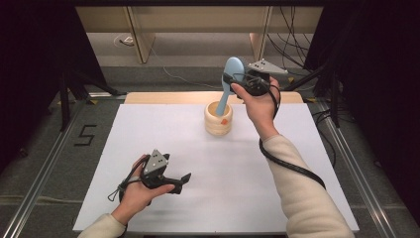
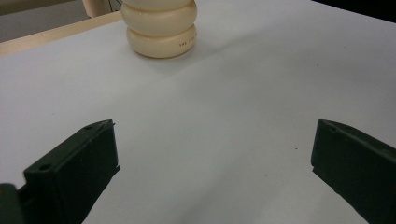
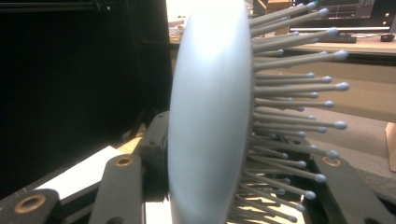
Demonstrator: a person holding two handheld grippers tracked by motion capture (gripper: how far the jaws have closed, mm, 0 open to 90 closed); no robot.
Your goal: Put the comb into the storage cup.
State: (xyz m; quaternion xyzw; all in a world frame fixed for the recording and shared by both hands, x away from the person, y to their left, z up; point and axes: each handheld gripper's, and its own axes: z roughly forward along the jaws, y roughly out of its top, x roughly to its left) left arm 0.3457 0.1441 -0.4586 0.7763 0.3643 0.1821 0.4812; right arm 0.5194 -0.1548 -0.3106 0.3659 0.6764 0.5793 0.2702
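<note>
Above the ribbed cream holder (image 1: 218, 119), the blue hairbrush (image 1: 231, 74) stands handle-down, clamped in the right gripper (image 1: 241, 82). Left gripper (image 1: 182, 181) rests wide apart, empty. Risk: tilted handle could tip the holder

The hairbrush (image 3: 205, 121) looks smooth, pale-blue plastic; the ribbed cup (image 2: 159, 28) is glossy cream; the table (image 1: 173, 134) top is matt white.
</note>
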